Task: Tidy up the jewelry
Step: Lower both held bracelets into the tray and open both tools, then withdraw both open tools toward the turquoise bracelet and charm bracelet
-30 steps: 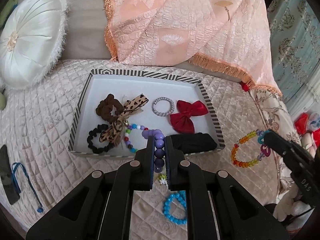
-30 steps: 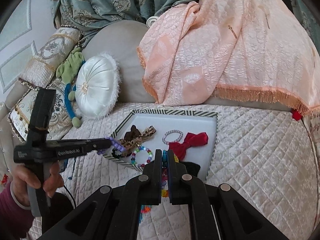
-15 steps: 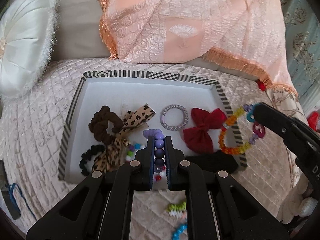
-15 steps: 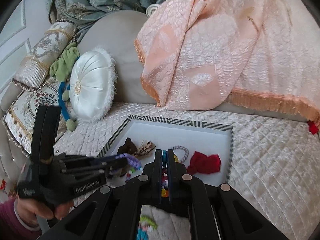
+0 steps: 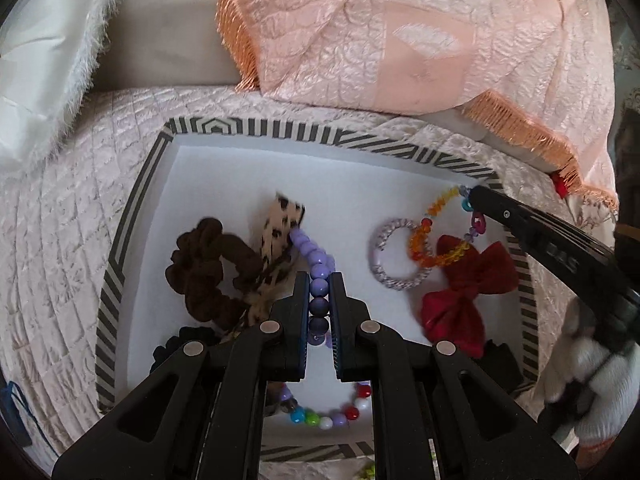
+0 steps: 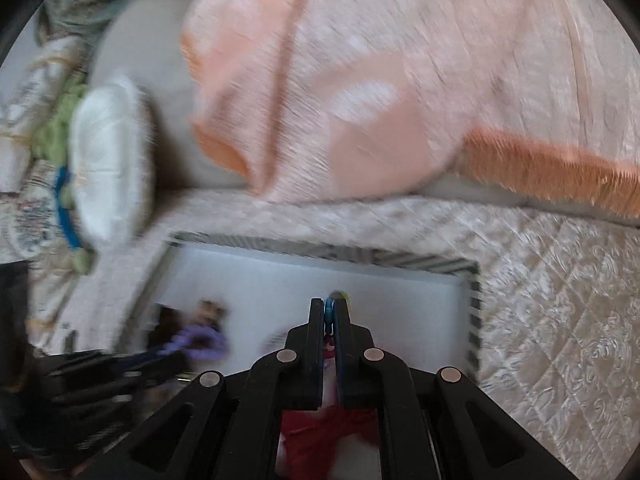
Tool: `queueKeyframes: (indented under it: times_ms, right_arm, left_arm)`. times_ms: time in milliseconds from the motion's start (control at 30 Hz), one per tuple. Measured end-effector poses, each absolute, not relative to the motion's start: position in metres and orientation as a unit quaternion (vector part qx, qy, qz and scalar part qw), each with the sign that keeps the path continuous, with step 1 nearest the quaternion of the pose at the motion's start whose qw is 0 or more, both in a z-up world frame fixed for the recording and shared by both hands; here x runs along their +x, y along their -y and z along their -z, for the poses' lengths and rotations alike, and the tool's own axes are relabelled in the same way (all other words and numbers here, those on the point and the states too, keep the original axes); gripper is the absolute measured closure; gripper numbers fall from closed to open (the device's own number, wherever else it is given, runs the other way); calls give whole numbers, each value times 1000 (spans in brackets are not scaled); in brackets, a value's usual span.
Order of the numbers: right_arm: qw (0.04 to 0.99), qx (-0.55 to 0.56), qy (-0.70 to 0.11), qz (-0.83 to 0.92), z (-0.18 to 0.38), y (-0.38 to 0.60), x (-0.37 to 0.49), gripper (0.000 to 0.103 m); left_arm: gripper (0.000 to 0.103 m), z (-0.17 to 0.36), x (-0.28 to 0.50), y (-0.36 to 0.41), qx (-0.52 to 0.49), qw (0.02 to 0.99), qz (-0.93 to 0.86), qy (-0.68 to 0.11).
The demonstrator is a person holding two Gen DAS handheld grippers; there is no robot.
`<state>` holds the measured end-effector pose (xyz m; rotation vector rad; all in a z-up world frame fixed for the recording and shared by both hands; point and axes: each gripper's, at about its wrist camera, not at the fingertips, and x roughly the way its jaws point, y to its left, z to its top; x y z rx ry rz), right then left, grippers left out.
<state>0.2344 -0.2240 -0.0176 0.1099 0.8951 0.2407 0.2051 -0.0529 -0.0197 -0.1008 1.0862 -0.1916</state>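
A string of round purple beads (image 5: 319, 280) is pinched between the fingers of the left gripper (image 5: 319, 300), hanging over the white floor of the tray with the black-and-white striped rim (image 5: 256, 128). The right gripper (image 5: 476, 198) reaches in from the right, clenched on an orange, yellow and pink beaded bracelet (image 5: 430, 240) that dangles over a silvery woven ring (image 5: 394, 254) and a dark red fabric bow (image 5: 468, 296). The left wrist view alone shows this clearly, along with a brown ruffled scrunchie (image 5: 204, 268), a leopard-print ribbon (image 5: 280, 224) and a multicoloured bead bracelet (image 5: 328, 414) half hidden under the fingers. The right wrist view is motion-blurred: its fingers (image 6: 316, 328) are nearly closed on something blue, and the purple beads are only a smear. The tray sits on a quilted cream bed cover (image 5: 52, 240), with a fringed peach throw (image 5: 400, 32) behind.
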Motion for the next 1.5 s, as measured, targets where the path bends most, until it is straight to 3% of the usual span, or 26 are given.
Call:
queueKeyframes:
  times_ms: [233,300,367,433,533,1267,1500]
  right_arm:
    - [891,73,-437,-101,25,244,231,98]
    - [891,69,-435,-106,22,244,225,98]
    - [893,66,-430,-112,19,244,216,97]
    - [895,67,-425,-117,17,244,207,93]
    - [896,74,-419,-125,13,245,194,73]
    - [916,48,-373,-142,-23,226,67,72]
    - [919,38,-367,-142,-27,216,28,68]
  left_arm:
    - [93,28,203,52,-49,849,86,-519]
    - [87,28,201,53,-43,851,81,-517]
    - [66,26,198,54,-40,854,79,-513]
    - [62,22,195,53,-42,856,79,-510]
    - [61,16,188,54,-38,859,74,-505]
    - [60,-22,84,44,-9,890,39,-454]
    - [60,-23,48,37,-10,891,36,-452]
